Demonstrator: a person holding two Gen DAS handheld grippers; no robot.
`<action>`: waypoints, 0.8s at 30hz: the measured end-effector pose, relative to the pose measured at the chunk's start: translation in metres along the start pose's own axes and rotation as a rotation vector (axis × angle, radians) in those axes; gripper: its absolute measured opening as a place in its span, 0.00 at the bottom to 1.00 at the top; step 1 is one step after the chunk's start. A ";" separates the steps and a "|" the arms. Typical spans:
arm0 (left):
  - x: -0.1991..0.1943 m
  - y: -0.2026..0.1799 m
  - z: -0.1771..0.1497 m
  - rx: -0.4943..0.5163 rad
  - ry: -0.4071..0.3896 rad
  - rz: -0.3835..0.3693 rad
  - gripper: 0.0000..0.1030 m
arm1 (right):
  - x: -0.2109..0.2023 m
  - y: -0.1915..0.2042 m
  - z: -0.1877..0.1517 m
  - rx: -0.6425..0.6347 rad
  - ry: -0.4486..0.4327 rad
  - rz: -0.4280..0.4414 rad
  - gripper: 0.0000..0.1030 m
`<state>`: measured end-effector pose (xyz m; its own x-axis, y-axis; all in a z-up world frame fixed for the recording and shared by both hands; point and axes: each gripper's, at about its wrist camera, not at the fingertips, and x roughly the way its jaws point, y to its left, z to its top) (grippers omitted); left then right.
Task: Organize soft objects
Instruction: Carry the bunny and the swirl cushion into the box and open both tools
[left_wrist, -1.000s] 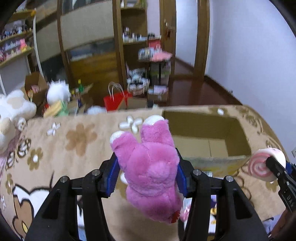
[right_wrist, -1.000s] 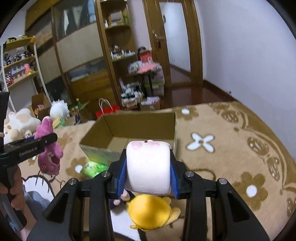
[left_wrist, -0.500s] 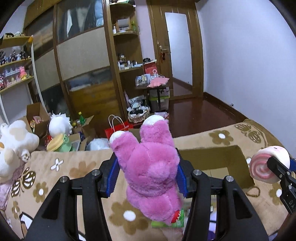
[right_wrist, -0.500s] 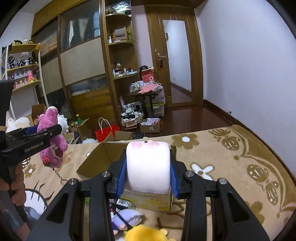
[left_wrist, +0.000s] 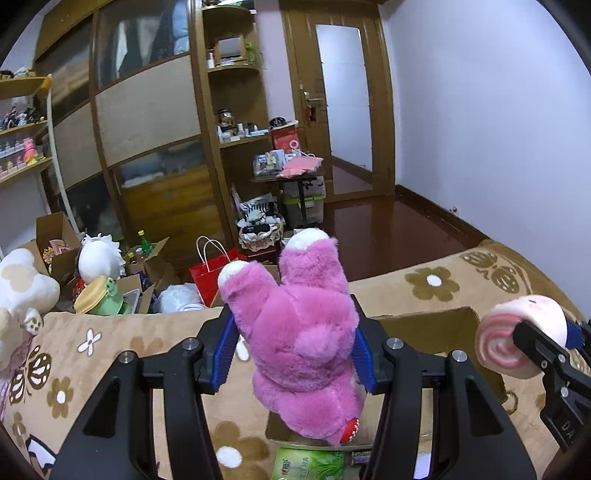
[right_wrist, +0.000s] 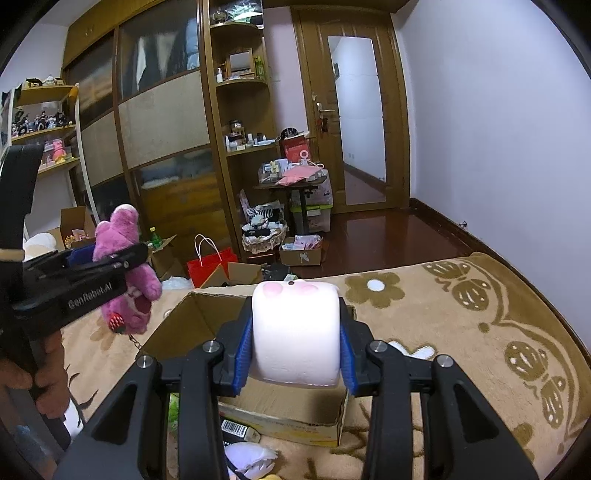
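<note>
Your left gripper is clamped on the pink plush bear, held head-down in the air beside the open cardboard box on the flowered blanket. Your right gripper is clenched on the white roll-shaped plush, its blue pads pressing both sides, above the box's near wall. A yellow plush lies below, mostly hidden.

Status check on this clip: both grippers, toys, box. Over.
Left gripper shut on pink plush bear. Right gripper shut on white roll plush. Cardboard box open below, path unobstructed.
</note>
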<state>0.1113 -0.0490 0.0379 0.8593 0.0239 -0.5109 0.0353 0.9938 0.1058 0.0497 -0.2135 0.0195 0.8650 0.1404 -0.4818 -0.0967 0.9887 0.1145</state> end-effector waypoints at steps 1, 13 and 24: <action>0.004 -0.003 -0.001 0.005 0.006 -0.006 0.51 | 0.003 -0.001 0.000 0.002 0.006 0.005 0.40; 0.041 -0.020 -0.022 0.040 0.126 -0.037 0.53 | 0.032 0.001 -0.017 0.004 0.098 0.036 0.41; 0.061 -0.028 -0.042 0.085 0.217 -0.035 0.66 | 0.051 -0.003 -0.032 0.008 0.171 0.031 0.46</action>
<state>0.1414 -0.0707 -0.0318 0.7276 0.0216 -0.6857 0.1140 0.9818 0.1518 0.0785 -0.2079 -0.0330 0.7653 0.1779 -0.6186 -0.1173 0.9835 0.1378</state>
